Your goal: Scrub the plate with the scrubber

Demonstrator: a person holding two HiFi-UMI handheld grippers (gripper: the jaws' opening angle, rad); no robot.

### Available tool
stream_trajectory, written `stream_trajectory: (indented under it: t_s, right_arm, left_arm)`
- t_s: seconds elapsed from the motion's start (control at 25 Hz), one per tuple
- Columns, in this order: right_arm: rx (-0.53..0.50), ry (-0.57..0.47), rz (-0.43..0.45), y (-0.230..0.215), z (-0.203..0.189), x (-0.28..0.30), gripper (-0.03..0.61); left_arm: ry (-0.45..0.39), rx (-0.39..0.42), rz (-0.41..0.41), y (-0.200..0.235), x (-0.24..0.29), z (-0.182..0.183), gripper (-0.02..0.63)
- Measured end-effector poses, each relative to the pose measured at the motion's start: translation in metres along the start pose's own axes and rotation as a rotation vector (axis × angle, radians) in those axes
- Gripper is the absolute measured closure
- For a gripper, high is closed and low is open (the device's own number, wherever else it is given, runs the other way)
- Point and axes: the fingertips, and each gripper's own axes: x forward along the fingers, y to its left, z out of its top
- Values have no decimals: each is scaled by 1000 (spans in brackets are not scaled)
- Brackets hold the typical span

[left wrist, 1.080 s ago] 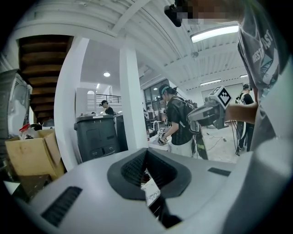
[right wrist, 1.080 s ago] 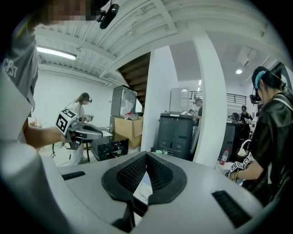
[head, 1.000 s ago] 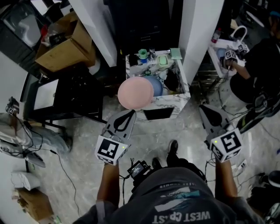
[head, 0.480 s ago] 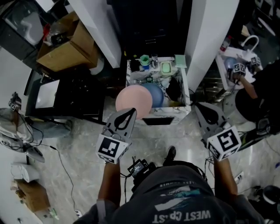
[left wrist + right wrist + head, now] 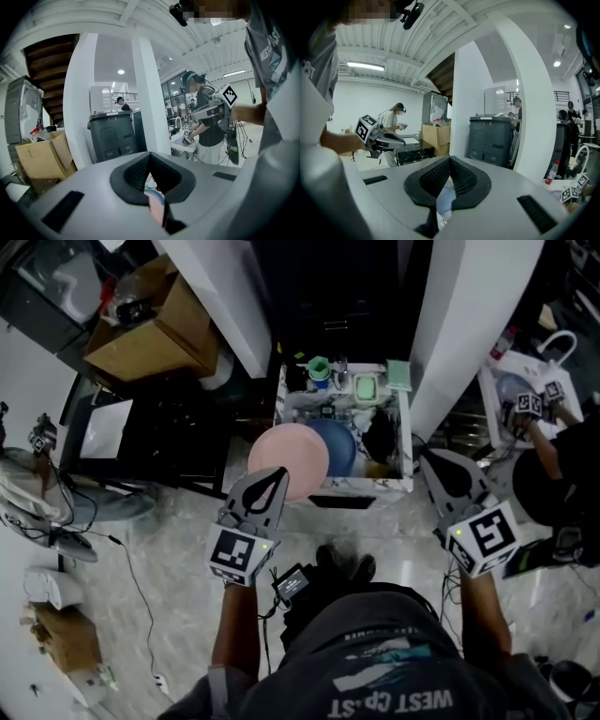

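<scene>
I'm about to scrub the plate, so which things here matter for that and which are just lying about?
For the job: pink plate; left gripper and right gripper, both shut and empty; scrubber not clearly made out.
Lying about: blue dish; green cup; cardboard box.

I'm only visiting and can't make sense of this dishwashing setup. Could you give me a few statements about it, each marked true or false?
1. The left hand-held gripper and the right hand-held gripper are both shut and empty. True.
2. The pink plate lies on the floor. False: it sits at the front of the white basin, next to the blue plate.
3. A green cup stands at the far side of the basin. True.
4. The person holding the grippers is alone here. False: another person works off to the right.
</scene>
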Motion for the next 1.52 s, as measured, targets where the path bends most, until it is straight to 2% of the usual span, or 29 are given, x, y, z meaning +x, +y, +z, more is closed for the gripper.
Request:
stream_trajectory:
  t_s: [0.32,0.48,0.64,0.88,1.16,1.32,1.52]
  right_arm:
    - [10,30,13,-7,-4,50,549]
    - [11,46,12,-12,-2,77,549]
    - [14,68,18,-14,-3,104,549]
    - [39,129,42,-13,-29,139,549]
    - [39,189,71,-9,-51,172,549]
    - [37,213,78,-12,-62,185,549]
    - [43,245,81,-15,-75,194,549]
  left_arm:
    - [69,-33,44,51,21,-42,617]
    - [133,-57,71,89,40,-76,617]
    - [189,-120,115,123,47,-113,617]
    - [281,-200,172,155,52,-181,611]
    - [377,-362,241,180,51,-262,521]
    - [390,-468,275,189,52,-295,475]
    - [397,-613,267,182,53,-326,442]
